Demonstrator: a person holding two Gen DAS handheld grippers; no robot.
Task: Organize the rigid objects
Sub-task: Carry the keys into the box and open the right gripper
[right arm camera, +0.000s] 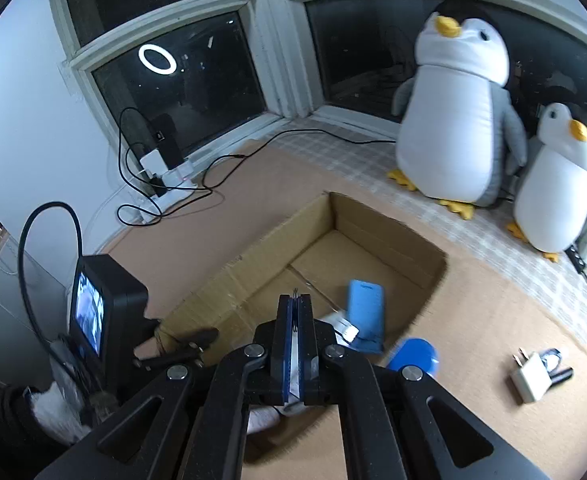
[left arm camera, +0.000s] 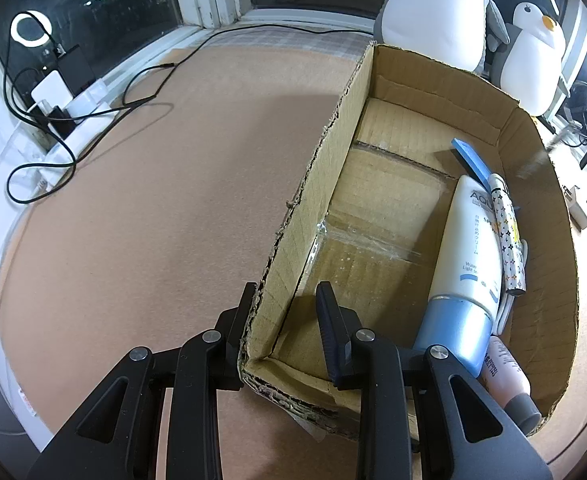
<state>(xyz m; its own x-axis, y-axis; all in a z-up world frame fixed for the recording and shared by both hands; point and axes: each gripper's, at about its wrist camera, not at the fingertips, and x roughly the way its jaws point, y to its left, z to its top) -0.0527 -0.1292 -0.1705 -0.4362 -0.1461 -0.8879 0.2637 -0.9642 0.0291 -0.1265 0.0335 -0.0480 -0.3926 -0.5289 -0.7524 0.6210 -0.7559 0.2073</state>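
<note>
An open cardboard box [left arm camera: 333, 152] lies on the brown table. My left gripper [left arm camera: 288, 298] straddles the box's near left wall, one finger outside and one inside, shut on it. Along the box's right side lie a white tube with a blue cap [left arm camera: 469, 248], a patterned pen [left arm camera: 507, 232], a flat blue piece [left arm camera: 471, 158] and a pink tube [left arm camera: 507, 380]. My right gripper [right arm camera: 295, 300] hovers over the box [right arm camera: 385, 232], shut on a thin dark wire clip [right arm camera: 295, 293] that pokes out at the tips. The flat blue piece [right arm camera: 365, 312] and the blue cap [right arm camera: 413, 356] show below it.
A white charger plug [right arm camera: 531, 376] and small dark items [right arm camera: 559, 374] lie on the table right of the box. Two plush penguins [right arm camera: 453, 112] [right arm camera: 561, 176] stand by the window behind it. A power strip with cables [right arm camera: 165, 184] sits at the far left.
</note>
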